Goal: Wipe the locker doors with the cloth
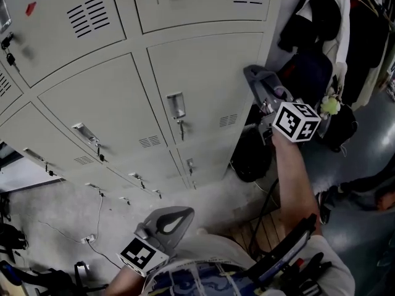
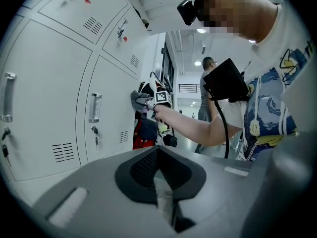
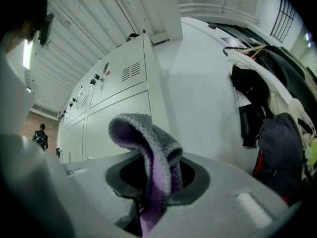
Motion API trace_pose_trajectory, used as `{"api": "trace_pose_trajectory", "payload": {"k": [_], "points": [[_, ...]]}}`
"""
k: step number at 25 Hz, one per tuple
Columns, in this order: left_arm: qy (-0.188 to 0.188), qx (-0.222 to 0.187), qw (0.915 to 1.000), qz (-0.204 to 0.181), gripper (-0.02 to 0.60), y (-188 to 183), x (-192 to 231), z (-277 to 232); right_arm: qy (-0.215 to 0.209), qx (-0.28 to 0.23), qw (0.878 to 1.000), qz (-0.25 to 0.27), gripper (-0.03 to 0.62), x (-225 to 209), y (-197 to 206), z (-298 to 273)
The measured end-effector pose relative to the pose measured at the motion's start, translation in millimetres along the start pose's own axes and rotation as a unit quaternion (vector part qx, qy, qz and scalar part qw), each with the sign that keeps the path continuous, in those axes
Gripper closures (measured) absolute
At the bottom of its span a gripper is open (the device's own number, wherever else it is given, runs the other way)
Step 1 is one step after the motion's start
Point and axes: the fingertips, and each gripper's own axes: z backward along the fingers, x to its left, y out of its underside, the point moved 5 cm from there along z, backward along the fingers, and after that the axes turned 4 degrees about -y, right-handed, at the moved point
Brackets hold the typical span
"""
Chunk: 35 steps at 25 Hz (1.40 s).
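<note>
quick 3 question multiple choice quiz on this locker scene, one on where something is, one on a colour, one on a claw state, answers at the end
1. Where is the cloth?
A. on the floor
B. in the right claw
C. draped over a locker handle

2. What colour is the cloth?
A. grey and purple
B. red
C. yellow

3. How is the left claw?
A. wide open
B. shut on the cloth
C. shut, with nothing in it

Answers:
1. B, the right gripper view shows the cloth rising from between that claw's jaws.
2. A, its knit top is grey and its underside purple.
3. C, the left gripper view shows the jaws together with nothing between them.
</note>
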Motion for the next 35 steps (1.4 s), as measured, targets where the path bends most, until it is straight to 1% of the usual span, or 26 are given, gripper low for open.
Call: {"api": "trace_pose_trajectory", "payload": {"k": [3,5,7,9,12,14,17,20,23,26,28,30,35], "points": [[0.002,0.001,1.0000,-0.005,0.580,0.6,0.6,0.8,0.007,0.001,1.000,0.005,0.503,0.4,-0.1,6.2],[0.000,0.000,0.9999,-0.011,0.580,-0.3,2.8,3.0,-0.003,0.001,1.000,0.011,0.503,14.0,0.5,8.3],[-0.002,0.000,0.9999,-0.013,0.580,0.0,4.3,4.9,-0.028,0.003,0.999,0.015,0.503,36.7,4.1,7.3],[-0.004,0.003,0.9999,-0.012,0.580,1.2,4.5,6.4,-0.064,0.011,0.998,0.019,0.503,66.2,12.3,2.4],[-0.009,0.000,0.9999,-0.013,0.580,1.2,4.5,9.3,-0.124,0.032,0.992,0.020,0.503,114.8,32.8,-10.9],[-0.014,0.000,0.9998,-0.012,0.580,1.3,5.3,12.5,-0.157,0.047,0.986,0.017,0.503,142.5,47.2,-22.1],[-0.024,0.001,0.9996,-0.010,0.580,2.8,7.1,19.3,-0.191,0.060,0.980,0.013,0.503,174.8,62.7,-39.6],[-0.036,-0.002,0.9993,-0.006,0.580,3.6,10.1,26.8,-0.213,0.070,0.975,0.006,0.503,196.7,73.2,-56.2],[-0.050,-0.005,0.9988,-0.001,0.580,4.1,14.1,34.3,-0.219,0.079,0.972,0.000,0.503,205.2,80.9,-69.4],[-0.058,0.001,0.9983,0.005,0.580,8.4,17.5,39.2,-0.215,0.082,0.973,-0.007,0.503,199.4,83.5,-74.7],[-0.061,-0.001,0.9981,0.012,0.580,8.5,18.8,38.1,-0.212,0.082,0.974,-0.006,0.503,193.1,82.0,-74.2],[-0.057,-0.001,0.9982,0.016,0.580,9.3,18.4,35.0,-0.204,0.081,0.976,-0.004,0.503,183.9,80.1,-70.6],[-0.040,0.007,0.9991,0.012,0.580,10.3,19.2,27.9,-0.168,0.074,0.983,-0.012,0.503,147.5,73.1,-59.8]]}}
